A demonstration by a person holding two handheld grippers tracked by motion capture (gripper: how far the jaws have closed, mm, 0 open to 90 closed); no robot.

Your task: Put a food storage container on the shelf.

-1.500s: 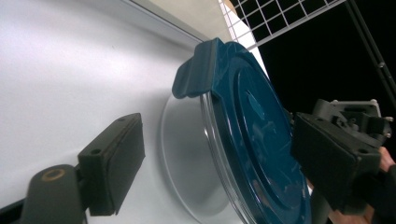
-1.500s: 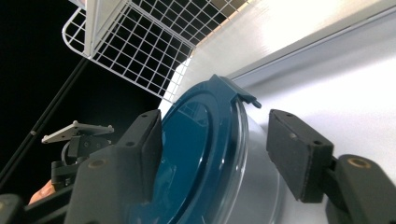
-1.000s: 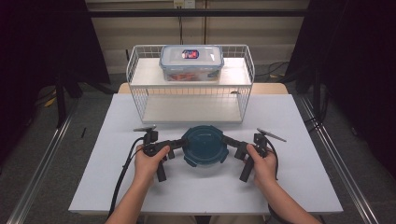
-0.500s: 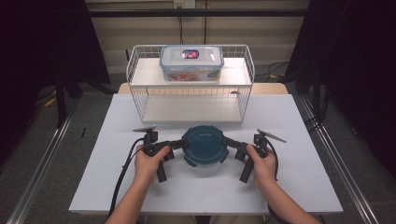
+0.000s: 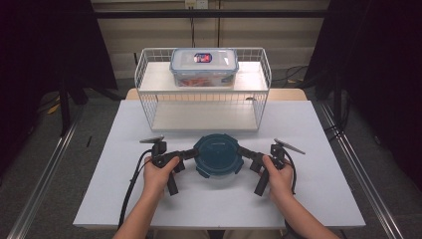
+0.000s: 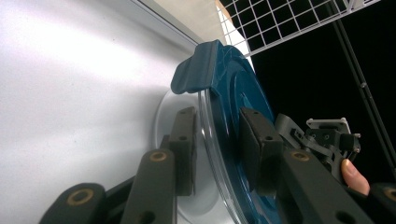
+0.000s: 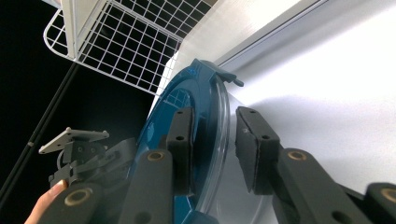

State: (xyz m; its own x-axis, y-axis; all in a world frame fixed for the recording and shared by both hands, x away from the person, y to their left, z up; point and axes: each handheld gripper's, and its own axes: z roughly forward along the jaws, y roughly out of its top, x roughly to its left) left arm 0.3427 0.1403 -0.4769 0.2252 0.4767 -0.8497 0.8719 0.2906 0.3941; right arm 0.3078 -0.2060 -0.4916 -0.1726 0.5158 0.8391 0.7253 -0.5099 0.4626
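gripping round teal-lidded container (image 5: 217, 155) at lower centre of high view, on white table (image 5: 308, 199); left gripper (image 5: 188, 154) and right gripper (image 5: 247, 155) just closing, clamping opposite rims, likely balancing for a level lift toward wire shelf (image 5: 204, 84)

High cam overhead; gripper cams close — share container (image 5: 217, 155).

A dark teal lid (image 5: 217, 155) tops a clear round container (image 6: 205, 154) at the frame's centre — black grippers flank it. The table (image 5: 318, 199) is white; in the upper middle, a white wire-grid rack (image 5: 154, 84) bears a clear box (image 5: 204, 67) with red contents.
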